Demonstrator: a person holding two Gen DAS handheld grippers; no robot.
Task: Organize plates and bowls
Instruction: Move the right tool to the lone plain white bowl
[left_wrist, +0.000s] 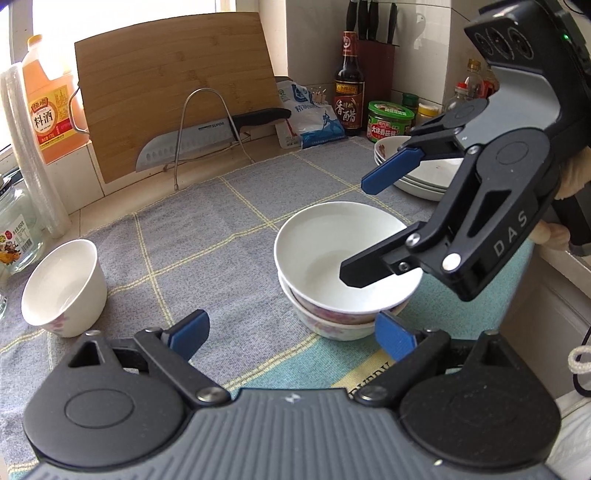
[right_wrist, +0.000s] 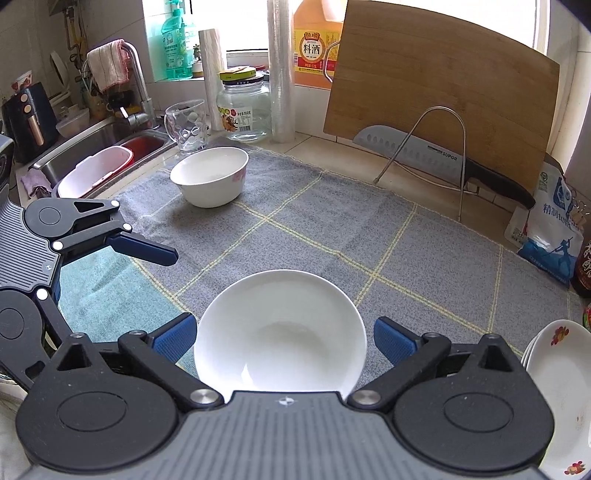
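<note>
R gripper stood wide open over the top bowl, blue pads either side of it & clear of the rim, nothing gripped. From the L view, its lower finger hung over the inside of that bowl, upper pad up in the air. The top bowl sat nested in a flower-patterned bowl on the grey checked cloth.

L gripper was also open, nothing between the pads; the nested pair lay just ahead of it, toward its R pad. A single white bowl stood well off to its L, apart from the pair.

Stacked plates sat behind the R gripper, on its R side. Cutting board w/ knife leaned on the rack at the back, beyond both grippers.
</note>
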